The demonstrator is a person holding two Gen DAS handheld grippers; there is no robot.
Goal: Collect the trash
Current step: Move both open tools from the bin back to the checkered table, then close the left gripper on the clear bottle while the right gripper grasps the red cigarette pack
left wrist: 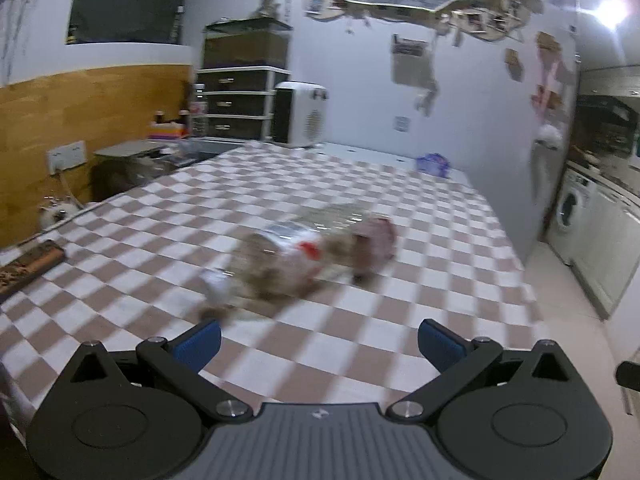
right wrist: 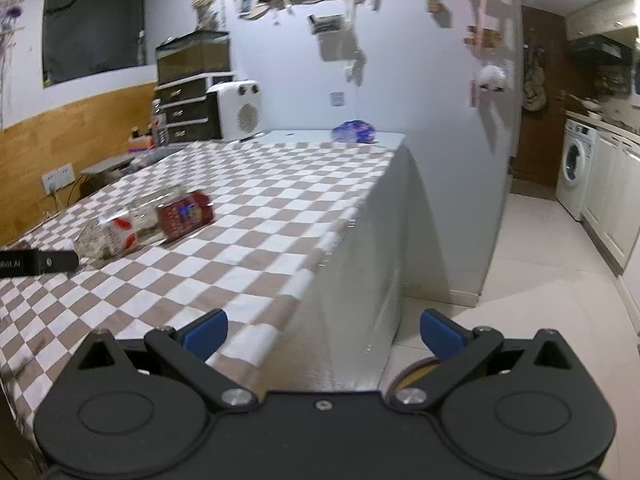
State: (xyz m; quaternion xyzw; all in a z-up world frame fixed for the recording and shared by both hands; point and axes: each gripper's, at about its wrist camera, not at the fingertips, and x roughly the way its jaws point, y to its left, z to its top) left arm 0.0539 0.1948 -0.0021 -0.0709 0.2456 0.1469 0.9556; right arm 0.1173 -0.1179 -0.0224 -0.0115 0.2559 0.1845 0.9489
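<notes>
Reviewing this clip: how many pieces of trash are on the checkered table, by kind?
Clear plastic bottle, lying on its side: 1
Red can, lying beside the bottle: 1
Blue crumpled wrapper at the far end: 1
Total: 3
Both the left gripper and the right gripper are open and hold nothing.

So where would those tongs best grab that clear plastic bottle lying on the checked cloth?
Probably across its labelled middle, coming down from above. The clear plastic bottle lies on its side, so its round body offers two opposite flanks. The open left tongs already face it.
</notes>
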